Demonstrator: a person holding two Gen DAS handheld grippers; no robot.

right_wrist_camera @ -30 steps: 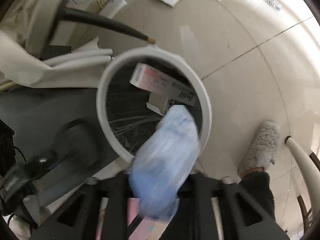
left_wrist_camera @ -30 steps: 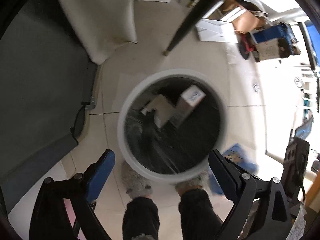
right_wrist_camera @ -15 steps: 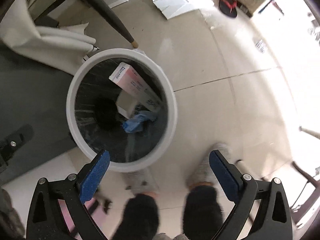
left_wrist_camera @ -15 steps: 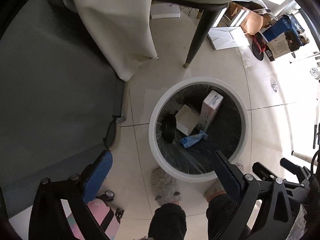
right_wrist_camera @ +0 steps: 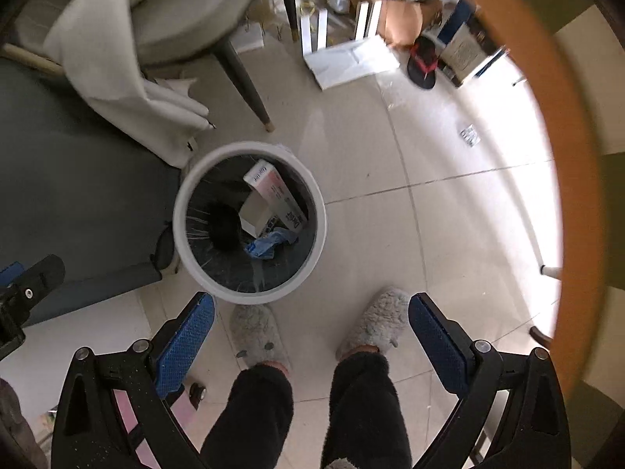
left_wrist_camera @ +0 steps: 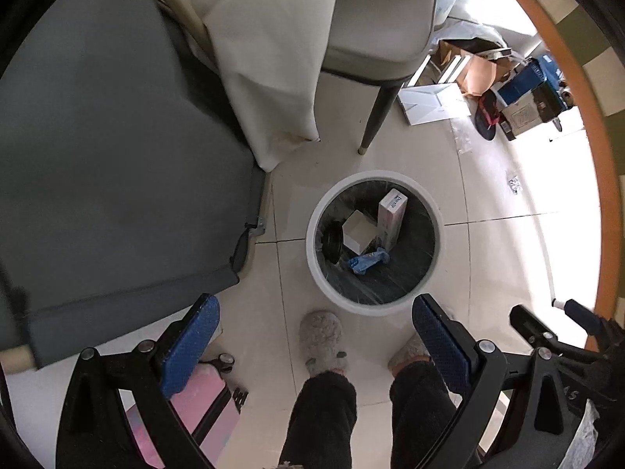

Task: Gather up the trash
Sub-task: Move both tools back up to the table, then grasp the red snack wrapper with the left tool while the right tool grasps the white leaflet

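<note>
A round white trash bin (left_wrist_camera: 312, 242) with a black liner stands on the tiled floor; it also shows in the right wrist view (right_wrist_camera: 320, 230). Inside lie a crumpled blue glove (left_wrist_camera: 367, 261) (right_wrist_camera: 269, 244), a tall pink-and-white carton (left_wrist_camera: 391, 215) (right_wrist_camera: 275, 191), a small white box (left_wrist_camera: 357, 230) and a black round thing (left_wrist_camera: 333, 240). My left gripper (left_wrist_camera: 316, 328) is open and empty, high above the floor in front of the bin. My right gripper (right_wrist_camera: 312, 324) is open and empty, high above the person's grey slippers (right_wrist_camera: 371, 322).
A grey mat (left_wrist_camera: 97, 148) lies left of the bin. A chair (left_wrist_camera: 375, 31) draped with white cloth (left_wrist_camera: 269, 51) stands behind it. Boxes and papers (left_wrist_camera: 433, 103) clutter the far floor. An orange-rimmed table edge (right_wrist_camera: 566, 156) curves on the right. A pink suitcase (left_wrist_camera: 187, 410) is below left.
The blue glove left my right gripper and now lies in the bin. Both grippers have risen away from the bin, which looks smaller, and the right one stands open.
</note>
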